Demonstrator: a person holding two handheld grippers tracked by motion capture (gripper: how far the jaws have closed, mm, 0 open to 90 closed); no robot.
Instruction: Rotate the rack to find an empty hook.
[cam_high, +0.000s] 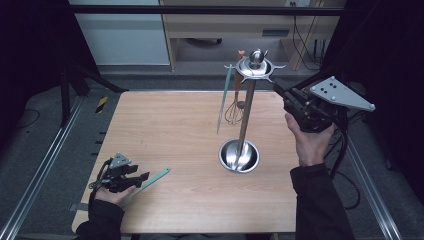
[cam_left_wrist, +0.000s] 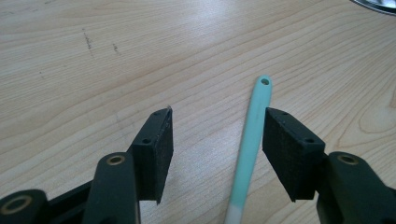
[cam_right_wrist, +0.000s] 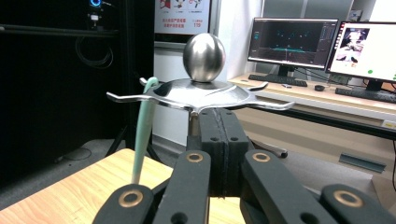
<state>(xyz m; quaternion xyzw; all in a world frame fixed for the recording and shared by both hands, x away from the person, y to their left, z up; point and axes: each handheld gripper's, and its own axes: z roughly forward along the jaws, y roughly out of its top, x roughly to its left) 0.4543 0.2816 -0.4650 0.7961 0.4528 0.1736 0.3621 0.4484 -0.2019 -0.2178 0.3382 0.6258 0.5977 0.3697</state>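
A steel utensil stand (cam_high: 239, 156) rises from a round base at the table's middle right, topped by a hooked disc (cam_high: 255, 68) and a ball (cam_right_wrist: 204, 57). A pale green utensil (cam_high: 225, 97) and a whisk (cam_high: 235, 109) hang from its hooks. My right gripper (cam_high: 276, 86) is held up level with the disc, just right of it. Its jaws are shut with nothing between them, right below a hook of the disc (cam_right_wrist: 201, 95). My left gripper (cam_left_wrist: 217, 114) rests open on the table at the front left. A second pale green utensil (cam_left_wrist: 252, 135) lies between its jaws, nearer the right one, unpressed.
The wooden table (cam_high: 165, 125) has bare surface left of the stand. Metal rails (cam_high: 45, 160) run along both sides. A desk with monitors (cam_right_wrist: 292, 42) stands beyond the table. Cables trail from the right gripper off the table's right edge.
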